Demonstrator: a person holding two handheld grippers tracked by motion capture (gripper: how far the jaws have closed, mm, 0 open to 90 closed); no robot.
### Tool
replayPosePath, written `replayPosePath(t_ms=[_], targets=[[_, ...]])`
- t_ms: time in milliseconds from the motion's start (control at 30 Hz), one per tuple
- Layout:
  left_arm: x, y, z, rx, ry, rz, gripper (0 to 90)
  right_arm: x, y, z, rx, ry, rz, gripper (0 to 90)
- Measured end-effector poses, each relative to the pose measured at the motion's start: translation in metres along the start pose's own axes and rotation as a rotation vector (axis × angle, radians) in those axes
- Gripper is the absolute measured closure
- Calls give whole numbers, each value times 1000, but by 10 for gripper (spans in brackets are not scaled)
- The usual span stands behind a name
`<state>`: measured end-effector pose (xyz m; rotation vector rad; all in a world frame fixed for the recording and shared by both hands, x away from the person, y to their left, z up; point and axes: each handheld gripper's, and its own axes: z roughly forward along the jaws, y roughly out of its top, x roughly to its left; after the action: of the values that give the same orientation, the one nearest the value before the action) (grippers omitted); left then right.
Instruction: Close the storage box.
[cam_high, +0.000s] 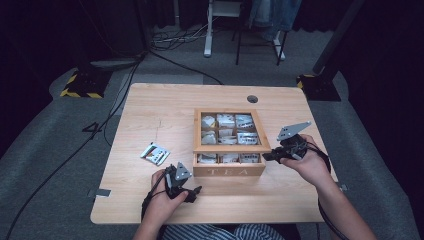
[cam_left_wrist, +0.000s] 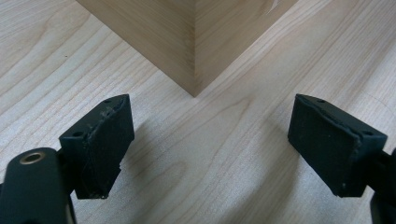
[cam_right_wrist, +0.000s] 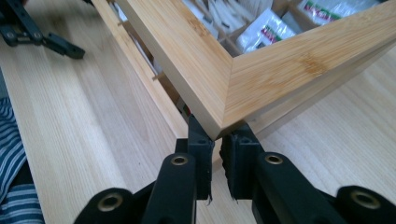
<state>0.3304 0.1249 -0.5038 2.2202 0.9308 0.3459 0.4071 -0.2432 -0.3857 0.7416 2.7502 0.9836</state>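
Near the middle of the counter: a wooden tea box (cam_high: 229, 171) is sitting with its glass-paned lid (cam_high: 231, 148) lying over the compartments; the front wall is showing the letters TEA.
Lid: its near right corner (cam_right_wrist: 227, 116) is standing a little above the box wall, with a gap showing under the frame in the right gripper view.
Contents: white tea sachets (cam_high: 226, 121) are lying in the compartments under the pane; one with red and green print (cam_right_wrist: 267, 31) is showing past the frame.
Right gripper (cam_right_wrist: 217, 145): it is reaching the lid's corner from the right side of the box; the jaws are standing only a narrow slit apart, their tips at the corner's lower edge, and whether the pads are pressing on the wood I cannot tell.
Left gripper (cam_left_wrist: 210, 140): it is resting low over the counter just in front of the box's near left corner (cam_left_wrist: 194, 70), jaws spread wide with nothing between them.
Loose packet (cam_high: 155, 153): it is lying on the counter (cam_high: 150, 110) left of the box, well apart from it.
Person: a striped garment (cam_high: 220, 233) is showing at the near edge.
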Motion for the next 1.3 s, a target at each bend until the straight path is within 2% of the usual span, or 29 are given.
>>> replayPosePath(t_ms=[267, 1000, 1300], targets=[[0, 0, 0, 1, 0, 1, 150, 1, -1, 6, 63, 10, -8, 782], [0, 0, 0, 1, 0, 0, 150, 0, -4, 14, 125, 23, -7, 686], [0, 0, 0, 1, 0, 0, 151, 0, -5, 19, 173, 21, -9, 644]])
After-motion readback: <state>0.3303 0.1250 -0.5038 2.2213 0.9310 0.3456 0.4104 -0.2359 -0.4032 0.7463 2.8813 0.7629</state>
